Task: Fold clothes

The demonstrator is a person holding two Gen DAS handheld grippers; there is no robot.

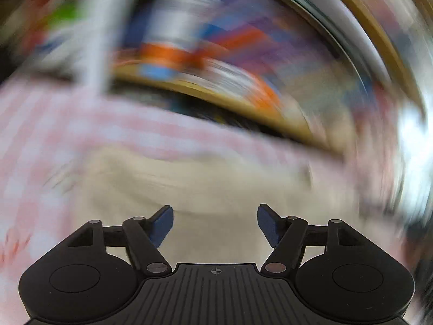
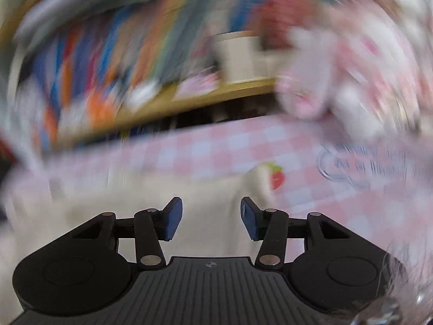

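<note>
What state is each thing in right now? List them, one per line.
left gripper: fingers apart, nothing between them.
right gripper: fingers apart, nothing between them.
cream garment: lying on the cloth, released; how far it is folded is lost in blur.
pink checked cloth: spread under the garment.
clear glass mug: standing on the cloth, contents unreadable.
shelf: packed with colourful items, blurred.

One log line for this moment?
left gripper: open, empty | right gripper: open, empty | cream garment: on pink checked cloth, unheld

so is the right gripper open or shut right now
Open: the right gripper shows a clear gap between its blue pads, nothing between them, cream garment behind.
</note>
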